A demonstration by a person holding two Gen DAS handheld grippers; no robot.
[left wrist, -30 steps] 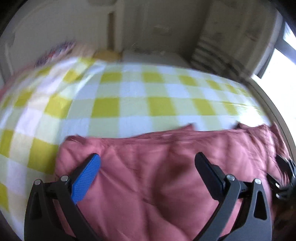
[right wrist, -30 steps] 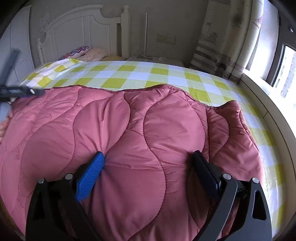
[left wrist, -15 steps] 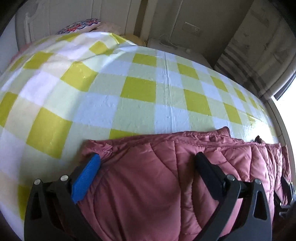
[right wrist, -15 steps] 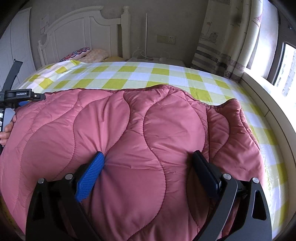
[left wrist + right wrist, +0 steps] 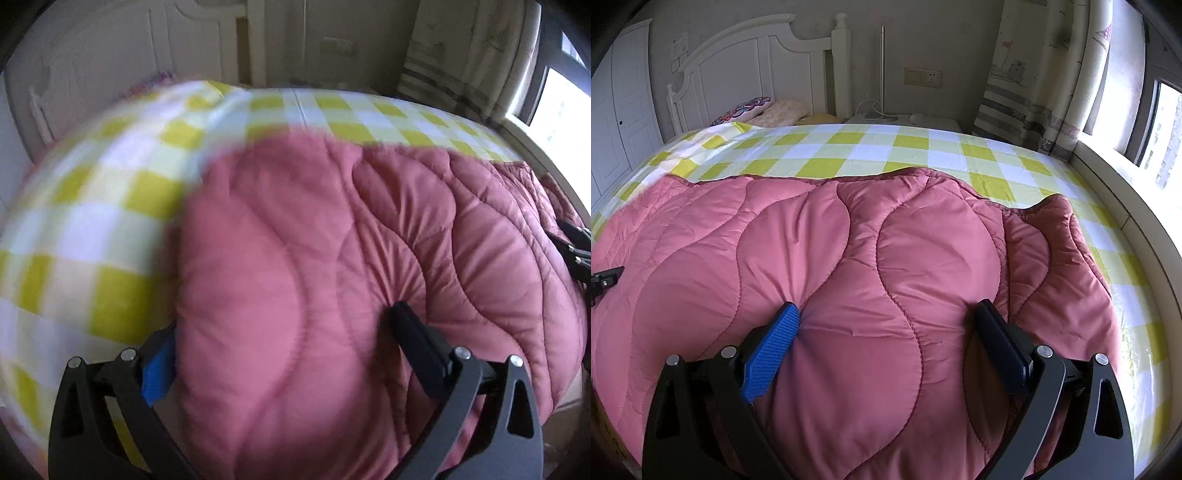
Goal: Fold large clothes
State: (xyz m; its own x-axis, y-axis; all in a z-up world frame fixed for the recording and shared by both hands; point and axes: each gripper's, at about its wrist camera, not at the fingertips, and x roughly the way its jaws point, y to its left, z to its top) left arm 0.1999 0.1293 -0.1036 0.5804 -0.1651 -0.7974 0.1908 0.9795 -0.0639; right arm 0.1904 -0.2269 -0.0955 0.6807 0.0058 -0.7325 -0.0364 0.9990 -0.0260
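A large pink quilted coat [image 5: 849, 280] lies spread on the bed, puffy with wavy stitching. My right gripper [image 5: 886, 325] is open, its fingers resting wide apart on the coat's near edge. In the left wrist view the same coat [image 5: 351, 266] fills the lower middle and right. My left gripper [image 5: 280, 332] is open around the coat's left end; its blue pad [image 5: 159, 373] is partly hidden behind the fabric. The left gripper's tip shows at the far left of the right wrist view [image 5: 605, 277], and the right gripper's tip at the far right of the left wrist view [image 5: 576, 251].
The bed has a yellow and white checked sheet [image 5: 886, 147], with pillows [image 5: 768, 110] by the white headboard [image 5: 746, 66]. A nightstand [image 5: 905, 120] and curtain [image 5: 1045, 74] stand behind. A window ledge [image 5: 1126, 206] runs along the bed's right side.
My left gripper has swung back over the coat's left end, and the coat now fills its view. The right gripper has held still on the coat.
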